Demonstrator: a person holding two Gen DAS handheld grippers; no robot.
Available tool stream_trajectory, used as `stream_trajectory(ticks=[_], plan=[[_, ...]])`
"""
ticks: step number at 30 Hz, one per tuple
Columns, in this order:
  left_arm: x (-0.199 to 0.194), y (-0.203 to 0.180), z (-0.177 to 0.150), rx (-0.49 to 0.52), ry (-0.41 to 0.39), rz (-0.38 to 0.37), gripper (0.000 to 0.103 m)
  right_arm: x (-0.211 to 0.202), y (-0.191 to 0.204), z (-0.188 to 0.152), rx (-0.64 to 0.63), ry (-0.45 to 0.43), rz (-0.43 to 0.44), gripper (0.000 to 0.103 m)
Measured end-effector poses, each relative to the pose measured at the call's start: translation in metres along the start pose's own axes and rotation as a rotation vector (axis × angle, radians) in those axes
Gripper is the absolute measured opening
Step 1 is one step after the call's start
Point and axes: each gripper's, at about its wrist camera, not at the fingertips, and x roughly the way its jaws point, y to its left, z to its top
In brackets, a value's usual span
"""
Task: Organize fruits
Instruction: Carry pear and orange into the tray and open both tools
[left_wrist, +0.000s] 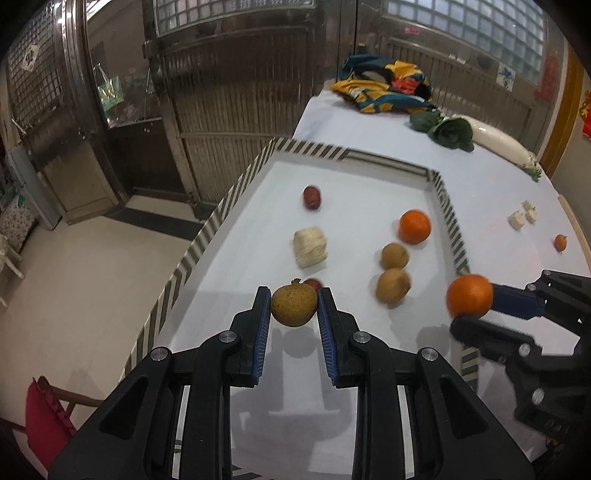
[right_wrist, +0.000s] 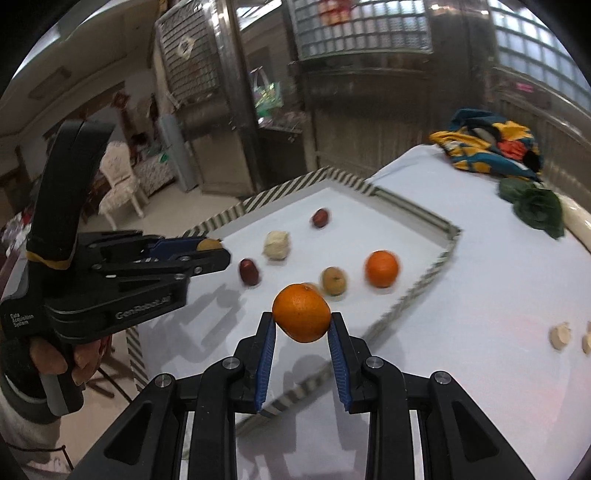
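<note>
Fruits (left_wrist: 414, 226) inside bordered mat (left_wrist: 207, 230) on table (left_wrist: 491, 192), cloth bundle (left_wrist: 384, 85) behind, greens (left_wrist: 448, 131) right

Patterned cloth (left_wrist: 384, 83) bunched at table's far end, leafy greens (left_wrist: 448, 131) beside white radish (left_wrist: 498, 142)

Matt white cloth on the table (left_wrist: 369, 122), rough brown-skinned fruit (left_wrist: 294, 304), dimpled glossy orange (right_wrist: 301, 317), ribbed blue rubbery pads (left_wrist: 263, 332), matt black plastic.
</note>
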Motion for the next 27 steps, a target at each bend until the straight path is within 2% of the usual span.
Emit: stream_trajectory(ticks=[6, 16, 23, 25, 27], plan=[[0.012, 0.005, -0.005, -0.014, 0.037, 0.005, 0.025, 0.028, 0.015, 0.005, -0.065, 0.076, 0.040, 0.028], [0.027, 0.012, -0.007, -0.057, 0.080, 0.005, 0.025, 0.065, 0.023, 0.007, -0.101, 0.172, 0.018, 0.028], [0.028, 0.012, -0.007, -0.074, 0.082, 0.012, 0.026, 0.065, 0.020, 0.006, -0.087, 0.155, 0.020, 0.030], [0.027, 0.011, -0.007, -0.070, 0.076, 0.023, 0.037, 0.061, 0.018, 0.005, -0.068, 0.142, 0.037, 0.030], [0.023, 0.011, -0.007, -0.079, 0.060, 0.015, 0.062, 0.055, 0.014, 0.005, -0.049, 0.119, 0.043, 0.030]])
